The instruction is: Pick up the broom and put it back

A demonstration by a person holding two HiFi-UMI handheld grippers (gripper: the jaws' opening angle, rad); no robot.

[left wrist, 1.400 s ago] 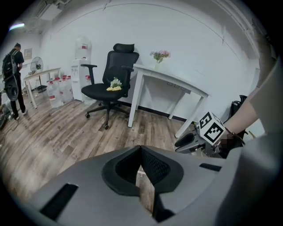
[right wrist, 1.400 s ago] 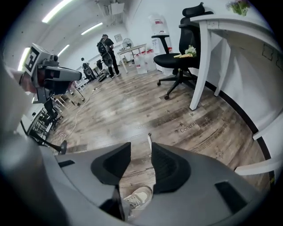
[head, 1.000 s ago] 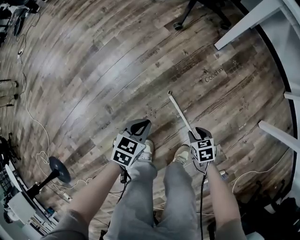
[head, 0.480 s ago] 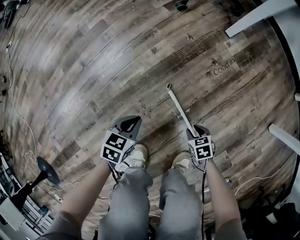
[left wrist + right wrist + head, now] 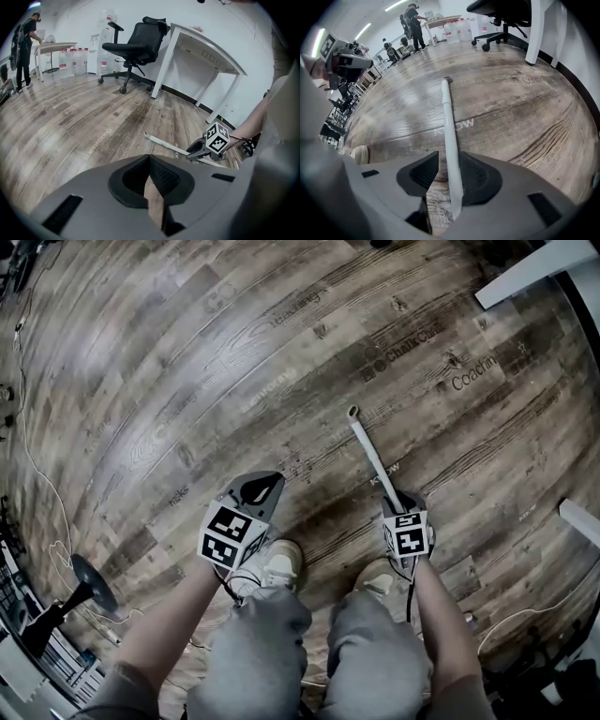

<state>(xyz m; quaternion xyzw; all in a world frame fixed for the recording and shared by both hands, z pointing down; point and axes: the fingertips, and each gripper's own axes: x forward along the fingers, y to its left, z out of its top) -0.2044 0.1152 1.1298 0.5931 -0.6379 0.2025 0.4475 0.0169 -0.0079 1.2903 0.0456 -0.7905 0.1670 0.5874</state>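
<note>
Both tongs have dropped toward the wood floor (image 5: 187,381) vs. 1 s ago. R tongs (image 5: 400,501) stand wide, straddling the broom handle (image 5: 370,448), which lies flat, unclamped. L tongs (image 5: 272,480) are closed, empty. Grasp is probably next.

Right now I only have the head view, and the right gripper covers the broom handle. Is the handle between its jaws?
Observer: Yes. The right gripper view shows the broom handle running between the right gripper's open jaws, not clamped.
Operator: And the left gripper?
Observer: The left gripper is shut, with nothing in it.
Operator: What stands beyond the handle's far end?
Observer: An office chair beside a white desk, well apart from it.
</note>
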